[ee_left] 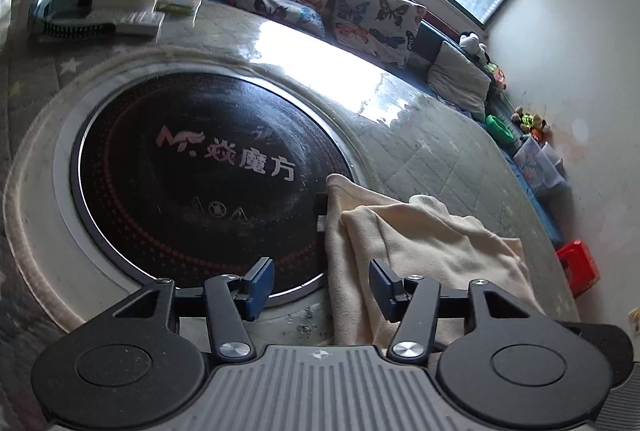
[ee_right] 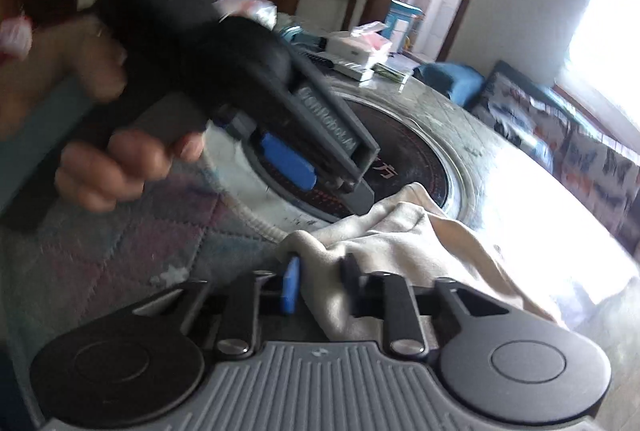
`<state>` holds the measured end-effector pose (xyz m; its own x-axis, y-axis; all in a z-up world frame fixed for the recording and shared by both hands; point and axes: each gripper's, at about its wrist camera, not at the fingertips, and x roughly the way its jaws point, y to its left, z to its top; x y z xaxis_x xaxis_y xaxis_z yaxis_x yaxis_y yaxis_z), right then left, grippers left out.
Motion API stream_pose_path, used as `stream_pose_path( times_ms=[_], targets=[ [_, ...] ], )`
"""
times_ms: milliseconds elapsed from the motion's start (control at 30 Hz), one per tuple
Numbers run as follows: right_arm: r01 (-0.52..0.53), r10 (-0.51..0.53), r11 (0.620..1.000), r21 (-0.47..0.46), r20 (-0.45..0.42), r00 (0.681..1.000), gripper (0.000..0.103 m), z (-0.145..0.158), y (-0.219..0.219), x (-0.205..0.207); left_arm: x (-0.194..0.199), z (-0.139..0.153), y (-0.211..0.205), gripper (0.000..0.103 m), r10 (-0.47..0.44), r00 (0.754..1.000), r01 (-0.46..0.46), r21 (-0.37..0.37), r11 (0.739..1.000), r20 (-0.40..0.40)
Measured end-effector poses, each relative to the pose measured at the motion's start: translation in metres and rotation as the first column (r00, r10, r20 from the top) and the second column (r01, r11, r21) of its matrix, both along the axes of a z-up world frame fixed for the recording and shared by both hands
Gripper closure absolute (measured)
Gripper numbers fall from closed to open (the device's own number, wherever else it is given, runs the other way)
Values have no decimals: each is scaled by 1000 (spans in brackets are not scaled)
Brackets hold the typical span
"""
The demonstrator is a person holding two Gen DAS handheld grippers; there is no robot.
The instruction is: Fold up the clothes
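Observation:
A cream cloth (ee_left: 424,243) lies crumpled on the round table, one edge over the rim of the black hob (ee_left: 200,167). My left gripper (ee_left: 320,287) stands open just in front of the cloth's left edge, and its blue pads do not touch the fabric. In the right wrist view my right gripper (ee_right: 322,287) is shut on a bunched fold of the cream cloth (ee_right: 384,251). There a hand (ee_right: 120,171) holds the left gripper (ee_right: 324,183) above the cloth's far corner.
The black hob (ee_right: 408,159) sits sunk in the middle of the quilt-covered table (ee_left: 432,151). Boxes and a brush (ee_left: 80,27) crowd the table's far side. Butterfly cushions (ee_left: 372,23) line a bench under the window, and a red stool (ee_left: 578,263) stands at the right.

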<state>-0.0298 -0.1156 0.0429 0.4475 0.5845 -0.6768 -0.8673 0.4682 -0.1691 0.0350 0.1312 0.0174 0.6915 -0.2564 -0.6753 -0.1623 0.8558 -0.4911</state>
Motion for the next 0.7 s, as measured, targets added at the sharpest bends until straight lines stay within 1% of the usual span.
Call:
stream_pose_path(
  times_ms=[133, 200, 300, 400, 433, 567, 600, 633, 667, 700],
  targets=[
    [62, -50, 991, 115, -104, 993, 88, 16, -19, 14, 3, -4, 4, 46, 50, 998, -55, -129, 990, -38],
    [96, -69, 980, 175, -154, 986, 89, 25, -29, 21, 4, -6, 5, 46, 64, 997, -73, -206, 976, -51],
    [125, -84, 965, 229, -181, 980, 89, 33, -42, 26, 6, -8, 3, 46, 88, 994, -102, -310, 945, -59],
    [137, -88, 957, 256, -194, 977, 90, 36, -51, 27, 10, -11, -4, 46, 102, 993, -120, -372, 920, -66],
    [137, -87, 956, 260, -196, 977, 90, 36, -54, 26, 11, -12, -7, 47, 99, 993, -118, -390, 913, -68],
    [118, -67, 960, 253, -200, 977, 90, 33, -57, 20, 13, -16, -15, 47, 103, 993, -121, -452, 884, -65],
    [114, -64, 961, 251, -201, 978, 90, 32, -57, 19, 14, -16, -15, 49, 106, 992, -123, -447, 886, -64],
    [113, -62, 962, 249, -203, 977, 90, 31, -58, 19, 15, -16, -16, 57, 106, 992, -124, -438, 891, -66],
    [111, -60, 962, 248, -205, 977, 90, 30, -58, 18, 16, -17, -17, 62, 105, 992, -125, -428, 895, -68],
    [107, -55, 964, 245, -208, 977, 90, 29, -59, 18, 17, -17, -18, 71, 105, 992, -125, -418, 900, -71]
  ],
)
